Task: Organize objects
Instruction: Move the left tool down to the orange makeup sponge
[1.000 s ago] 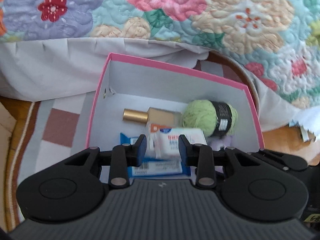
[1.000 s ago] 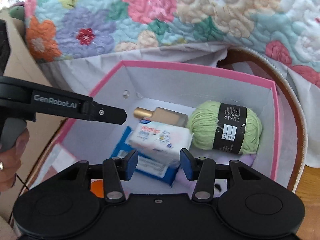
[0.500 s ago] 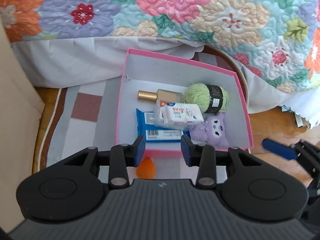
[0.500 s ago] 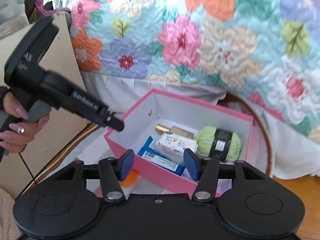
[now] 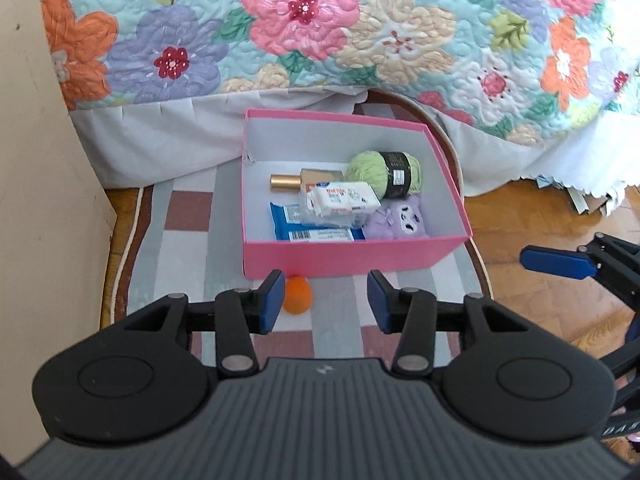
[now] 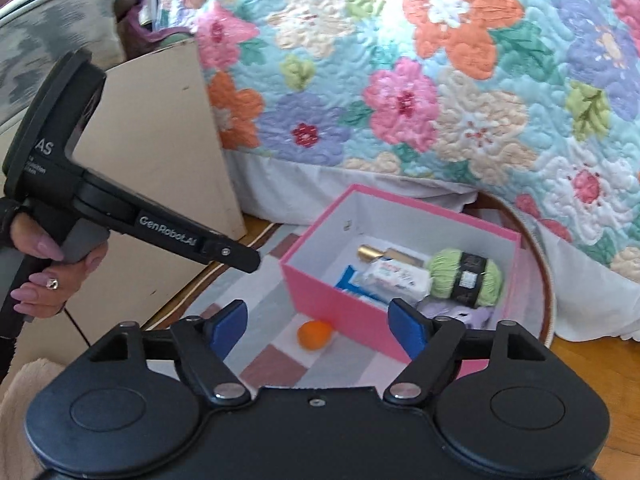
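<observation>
Both my tongs hang released and empty: my left gripper spreads just above the orange ball, which lies on the striped rug beside its left fingertip, and my right gripper gapes wide. Just beyond, touching the ball, sits the pink box holding wipes, tissues, yarn, a bottle and a purple plush, with the floral quilt behind.

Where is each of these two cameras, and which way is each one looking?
Left wrist: on the left gripper, looking down at the pink box by the quilt; its own open fingers and the right gripper's blue tip at the right edge show.
Right wrist: on the right gripper, facing the box from its right; the left hand and its gripper show.
Both see the box, yarn and orange ball.
</observation>
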The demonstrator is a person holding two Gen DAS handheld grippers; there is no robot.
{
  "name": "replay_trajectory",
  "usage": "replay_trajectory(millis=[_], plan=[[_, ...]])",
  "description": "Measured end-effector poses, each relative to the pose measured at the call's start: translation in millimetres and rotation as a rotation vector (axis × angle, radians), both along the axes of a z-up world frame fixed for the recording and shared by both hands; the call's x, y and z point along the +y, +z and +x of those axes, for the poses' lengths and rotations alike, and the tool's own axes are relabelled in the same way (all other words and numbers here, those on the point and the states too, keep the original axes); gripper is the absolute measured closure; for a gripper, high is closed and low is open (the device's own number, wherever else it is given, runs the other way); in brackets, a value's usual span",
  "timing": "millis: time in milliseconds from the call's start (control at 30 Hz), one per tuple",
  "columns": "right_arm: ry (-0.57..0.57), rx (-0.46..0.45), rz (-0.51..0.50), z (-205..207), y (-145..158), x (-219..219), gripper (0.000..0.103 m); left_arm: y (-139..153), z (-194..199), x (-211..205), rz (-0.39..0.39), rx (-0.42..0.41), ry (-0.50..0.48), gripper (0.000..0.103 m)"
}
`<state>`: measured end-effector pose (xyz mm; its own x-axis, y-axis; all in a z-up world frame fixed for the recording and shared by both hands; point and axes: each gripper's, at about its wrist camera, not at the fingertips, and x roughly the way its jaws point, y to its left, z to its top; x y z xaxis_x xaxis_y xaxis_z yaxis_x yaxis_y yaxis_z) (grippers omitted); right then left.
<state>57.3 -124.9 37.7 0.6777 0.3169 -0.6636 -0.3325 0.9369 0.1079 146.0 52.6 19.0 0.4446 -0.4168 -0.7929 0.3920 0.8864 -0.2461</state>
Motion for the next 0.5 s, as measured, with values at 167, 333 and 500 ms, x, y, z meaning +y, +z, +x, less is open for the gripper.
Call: replay_trajectory(millis=[167, 333, 500], plan=[[0.049, 0.024, -0.010, -5, -23, 19, 0.020, -22, -6, 13, -0.045, 0.009, 0.015, 0.057], [0.068, 0.098, 0.031, -2, -57, 32, 0.020, -55, -2, 23, -0.096, 0.020, 0.020, 0.057], [0.085, 0.095, -0.007, 6, -90, 49, 0.020, -89, 9, 30, -0.130, 0.039, 0.041, 0.058]])
